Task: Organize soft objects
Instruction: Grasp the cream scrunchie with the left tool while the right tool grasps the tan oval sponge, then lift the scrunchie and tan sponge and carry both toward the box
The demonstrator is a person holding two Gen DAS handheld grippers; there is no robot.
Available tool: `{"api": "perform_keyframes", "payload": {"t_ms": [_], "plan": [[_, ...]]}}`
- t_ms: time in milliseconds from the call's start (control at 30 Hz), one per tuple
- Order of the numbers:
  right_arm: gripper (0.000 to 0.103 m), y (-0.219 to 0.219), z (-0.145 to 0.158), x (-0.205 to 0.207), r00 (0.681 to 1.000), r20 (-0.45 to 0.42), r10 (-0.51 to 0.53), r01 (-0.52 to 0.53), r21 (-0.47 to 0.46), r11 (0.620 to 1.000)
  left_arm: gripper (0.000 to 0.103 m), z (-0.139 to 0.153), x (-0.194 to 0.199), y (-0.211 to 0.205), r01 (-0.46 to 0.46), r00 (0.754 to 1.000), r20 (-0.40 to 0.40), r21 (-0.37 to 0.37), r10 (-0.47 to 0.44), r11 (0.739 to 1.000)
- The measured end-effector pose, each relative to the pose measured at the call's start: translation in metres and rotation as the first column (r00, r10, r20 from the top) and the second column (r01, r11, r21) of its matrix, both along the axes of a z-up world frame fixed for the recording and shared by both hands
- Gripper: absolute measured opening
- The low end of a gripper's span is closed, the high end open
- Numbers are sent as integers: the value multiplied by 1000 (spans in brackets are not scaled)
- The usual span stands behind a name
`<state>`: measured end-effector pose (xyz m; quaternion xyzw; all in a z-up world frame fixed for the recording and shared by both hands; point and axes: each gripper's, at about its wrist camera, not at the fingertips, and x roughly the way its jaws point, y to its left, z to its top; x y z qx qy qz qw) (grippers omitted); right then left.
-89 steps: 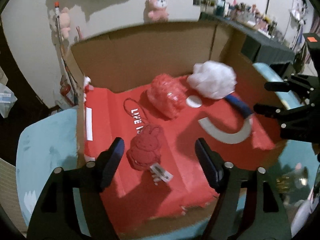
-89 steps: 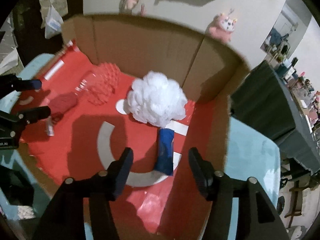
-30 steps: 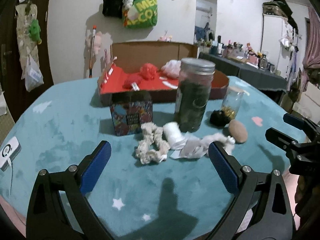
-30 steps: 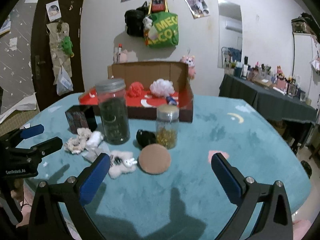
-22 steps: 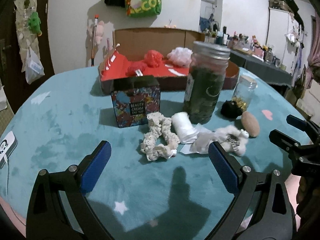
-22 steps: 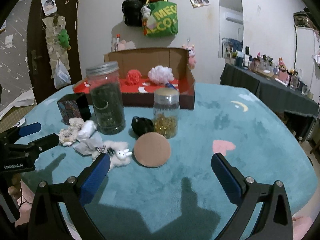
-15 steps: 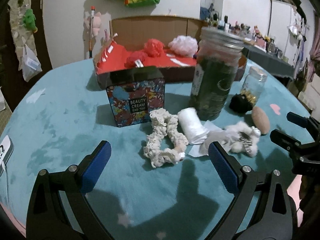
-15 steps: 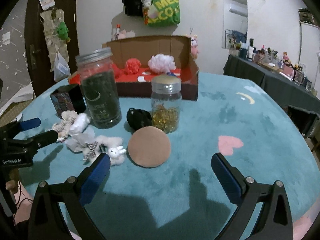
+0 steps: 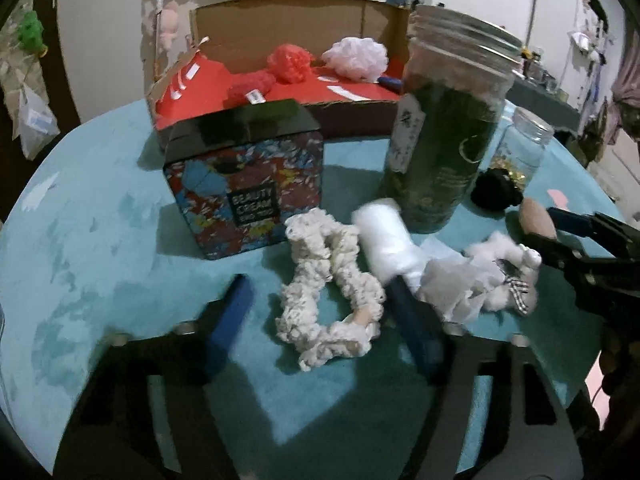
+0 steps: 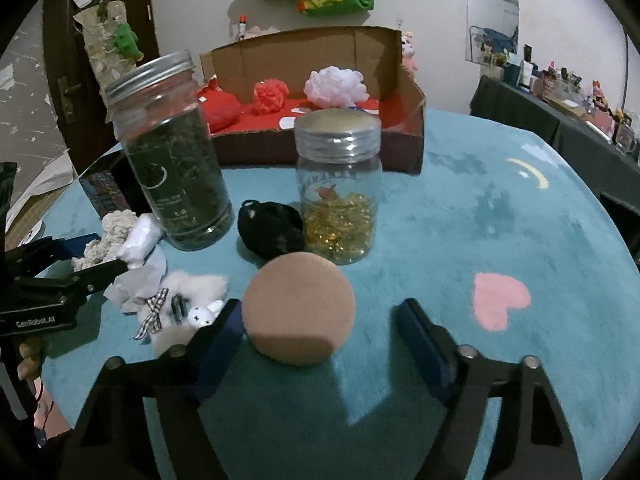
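Soft things lay nearest both grippers: the cream scrunchie (image 9: 328,288) sat between the closing jaws of the left gripper (image 9: 320,312), not yet pinched, and the tan sponge (image 10: 298,308) sat between the closing jaws of the right gripper (image 10: 320,328), also untouched. Just behind stood the white roll (image 9: 388,240), the tall jar (image 9: 444,120) and the small jar (image 10: 340,188); a careless lift might knock them. Farther back, the cardboard box (image 10: 412,92) already held puffs.

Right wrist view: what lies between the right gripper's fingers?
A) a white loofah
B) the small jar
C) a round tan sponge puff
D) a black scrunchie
C: the round tan sponge puff lies on the teal tablecloth between the closing right gripper, pads not yet pressing.
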<state>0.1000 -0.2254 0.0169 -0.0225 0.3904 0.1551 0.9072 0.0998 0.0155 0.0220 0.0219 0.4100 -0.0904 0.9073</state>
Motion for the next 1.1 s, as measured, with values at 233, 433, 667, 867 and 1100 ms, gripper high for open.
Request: {"api": "perform_keyframes", "payload": {"t_ms": [233, 433, 667, 867, 1100], "plan": [[19, 1, 6, -9, 999, 22, 49, -50, 15, 999, 36, 4, -3, 0, 16, 1000, 15, -3, -16, 1000], [18, -1, 15, -12, 998, 49, 43, -44, 18, 999, 33, 6, -7, 4, 18, 1000, 17, -21, -18, 1000], [18, -3, 19, -14, 998, 54, 34, -35, 16, 999, 33, 10, -15, 9, 6, 1000, 24, -18, -6, 1000], [18, -11, 19, -11, 999, 45, 23, -24, 20, 1000, 33, 14, -19, 20, 0, 1000, 13, -31, 0, 1000], [18, -11, 14, -11, 999, 35, 26, -27, 7, 1000, 35, 11, -19, 20, 8, 1000, 6, -21, -8, 1000]]}}
